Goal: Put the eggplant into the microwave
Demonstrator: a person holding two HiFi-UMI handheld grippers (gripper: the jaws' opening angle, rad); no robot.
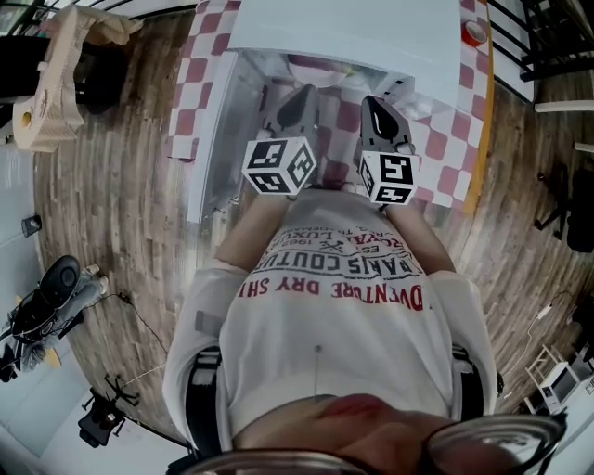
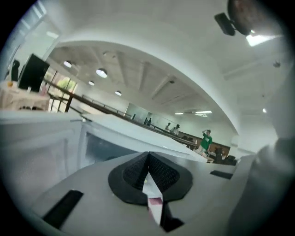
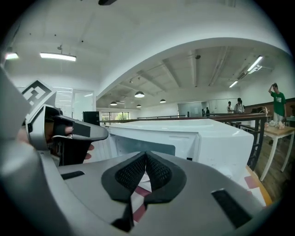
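On the left, a white panel that we take for the microwave's open door (image 1: pixel 210 139) stands out toward us over the checked cloth (image 1: pixel 200 56); we cannot be sure it is the door. Just right of it is the left gripper (image 1: pixel 302 93), held level and aimed at the microwave (image 1: pixel 343 28). In its own view the left gripper (image 2: pixel 148 156) has its jaws pressed together at the tips, and they hold nothing.

The right gripper (image 1: pixel 371 102) is close alongside, aimed the same way. Its own view shows the right gripper (image 3: pixel 146 156) with its jaws also closed tip to tip and bare, and only cloth shows through the gap below them. The microwave (image 3: pixel 207 138) fills the background.

The eggplant appears in no view. We cannot tell whether it already lies inside the microwave or somewhere out of frame. Its direction from the jaws, its long axis, its look and which hand is nearer are therefore all unknown to us. We can judge only that both grippers face the microwave's front from about the same closeness, the left one nearer the door. Any next move depends on finding the eggplant first.
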